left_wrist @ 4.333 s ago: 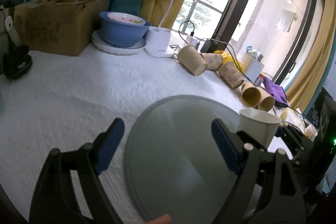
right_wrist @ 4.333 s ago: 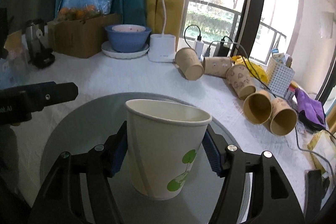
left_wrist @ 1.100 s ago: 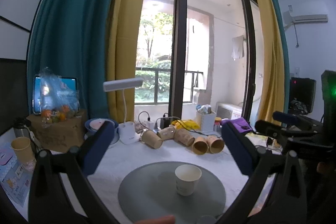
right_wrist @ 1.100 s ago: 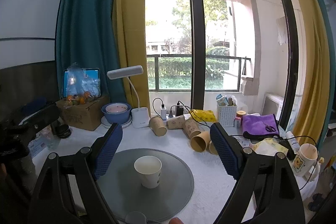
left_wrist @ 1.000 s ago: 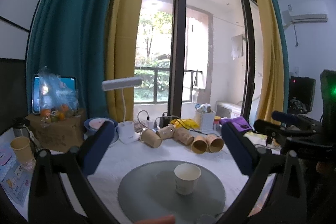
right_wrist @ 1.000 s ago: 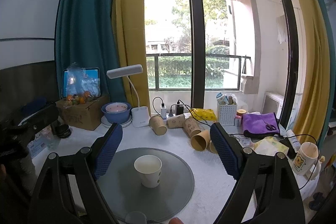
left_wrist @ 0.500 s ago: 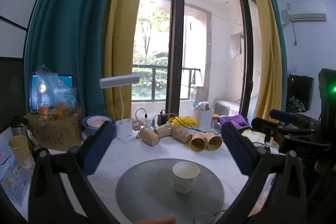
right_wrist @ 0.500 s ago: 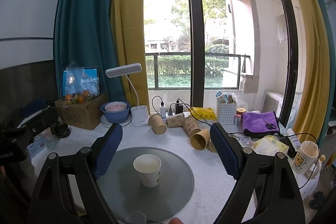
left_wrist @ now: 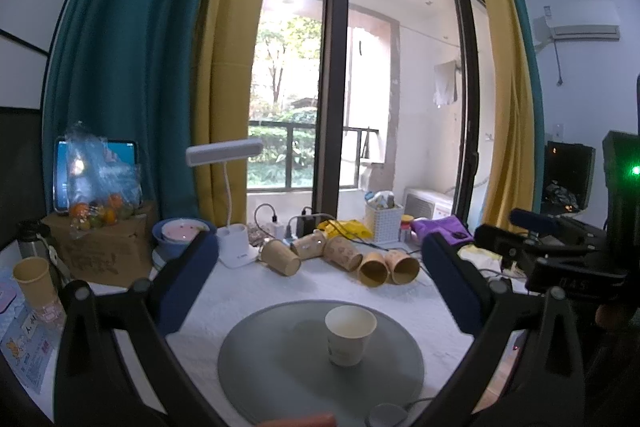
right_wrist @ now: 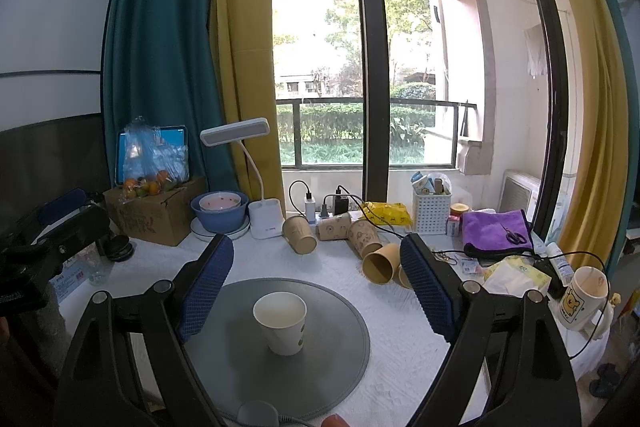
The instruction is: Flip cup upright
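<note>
A white paper cup (left_wrist: 350, 335) with a green leaf print stands upright, mouth up, on a round grey mat (left_wrist: 280, 359). It also shows in the right wrist view (right_wrist: 281, 322), on the same mat (right_wrist: 340, 343). My left gripper (left_wrist: 320, 283) is open and empty, held well back from and above the cup. My right gripper (right_wrist: 318, 285) is open and empty too, also far back from the cup. Each gripper's body shows at the edge of the other's view.
Several brown paper cups (right_wrist: 378, 263) lie on their sides behind the mat. A white desk lamp (right_wrist: 264, 215), a blue bowl (right_wrist: 218, 213), a cardboard box (right_wrist: 156, 211), a white basket (right_wrist: 431, 211), a purple cloth (right_wrist: 496, 227) and a mug (right_wrist: 582, 297) ring the white table.
4.3 s ago my right gripper was shut on the upright cup on the mat. It has let go, and both grippers have pulled far back and up. The cup stays upright.
</note>
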### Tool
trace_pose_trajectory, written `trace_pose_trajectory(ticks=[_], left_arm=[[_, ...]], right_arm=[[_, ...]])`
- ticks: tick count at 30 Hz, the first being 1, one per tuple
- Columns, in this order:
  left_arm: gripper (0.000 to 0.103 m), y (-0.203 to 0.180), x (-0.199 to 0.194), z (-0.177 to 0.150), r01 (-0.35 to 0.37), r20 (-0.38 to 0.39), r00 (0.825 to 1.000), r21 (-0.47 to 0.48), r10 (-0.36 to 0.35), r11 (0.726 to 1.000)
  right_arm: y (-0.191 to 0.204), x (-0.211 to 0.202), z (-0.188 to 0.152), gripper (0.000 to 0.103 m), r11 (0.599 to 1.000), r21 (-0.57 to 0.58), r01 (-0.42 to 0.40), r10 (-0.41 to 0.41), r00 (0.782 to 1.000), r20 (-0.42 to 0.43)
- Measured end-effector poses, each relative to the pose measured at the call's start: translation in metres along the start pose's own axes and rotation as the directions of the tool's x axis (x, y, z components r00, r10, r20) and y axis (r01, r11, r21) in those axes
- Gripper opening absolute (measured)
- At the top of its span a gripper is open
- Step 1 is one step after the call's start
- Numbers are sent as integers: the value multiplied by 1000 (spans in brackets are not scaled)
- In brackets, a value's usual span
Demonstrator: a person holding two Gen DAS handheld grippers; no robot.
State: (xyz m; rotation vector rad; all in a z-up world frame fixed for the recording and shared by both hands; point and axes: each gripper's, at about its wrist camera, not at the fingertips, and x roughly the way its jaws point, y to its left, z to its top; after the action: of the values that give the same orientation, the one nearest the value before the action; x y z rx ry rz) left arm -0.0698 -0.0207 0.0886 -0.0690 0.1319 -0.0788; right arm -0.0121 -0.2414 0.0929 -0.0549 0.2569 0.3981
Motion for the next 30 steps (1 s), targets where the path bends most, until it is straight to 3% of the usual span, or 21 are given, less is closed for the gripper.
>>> trace_pose_trajectory(ticks=[30], left_arm=[[102,1,1,-1,4,-2,1000,-2,-4,1000]], right_arm=[[0,1,-3,88,1000,-6,3,-3,1000,2]])
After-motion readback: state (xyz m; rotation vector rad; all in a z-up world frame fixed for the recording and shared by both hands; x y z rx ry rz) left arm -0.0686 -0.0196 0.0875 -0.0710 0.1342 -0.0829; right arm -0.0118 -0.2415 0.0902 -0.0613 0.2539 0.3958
